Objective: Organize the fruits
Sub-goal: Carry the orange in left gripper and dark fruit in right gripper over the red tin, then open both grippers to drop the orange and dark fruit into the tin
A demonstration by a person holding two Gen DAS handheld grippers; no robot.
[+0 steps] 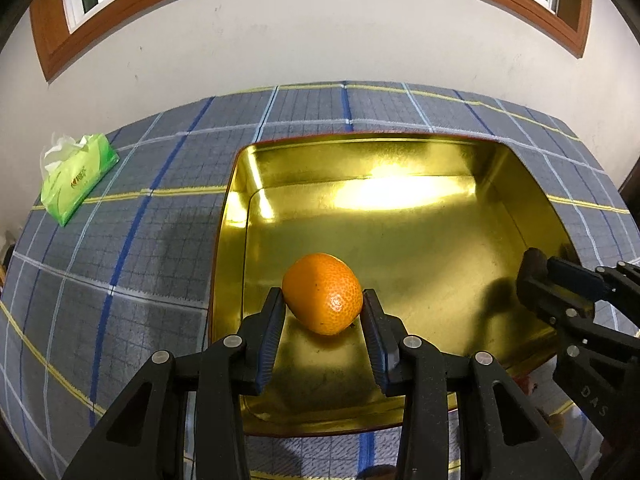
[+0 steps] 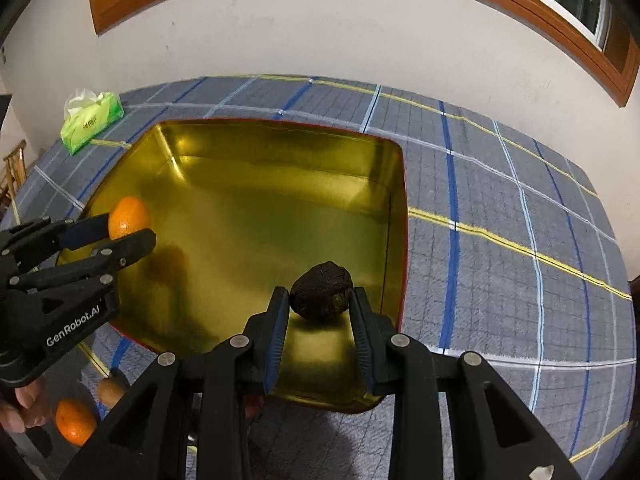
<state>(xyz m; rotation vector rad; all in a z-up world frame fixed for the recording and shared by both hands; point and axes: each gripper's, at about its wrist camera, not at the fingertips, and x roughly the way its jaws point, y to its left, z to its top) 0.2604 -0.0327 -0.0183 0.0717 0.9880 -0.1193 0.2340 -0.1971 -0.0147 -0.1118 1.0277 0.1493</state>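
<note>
the left gripper [image 1: 323, 305] is pinching an orange [image 1: 322, 293] between its blue-padded fingers, holding it over the near left part of a gold tray [image 1: 400, 152], while the right gripper [image 2: 320, 300] is clamping a dark, wrinkled fruit [image 2: 321, 289] over the tray's near right corner. both loads are hanging above the shiny floor, so a clean finish is probably calling for lowering each until it is resting on the metal, then parting the fingers slowly so neither round fruit is rolling off toward the other. outward, a checked tablecloth [image 2: 500, 220] is covering the table and a green tissue pack [image 1: 76, 176] is lying at its far left. at the near edge another orange [image 2: 75, 421] and a tan item [image 2: 110, 390] are waiting, half cut off by the left gripper; the dark fruit's kind is proving hard to make out.
</note>
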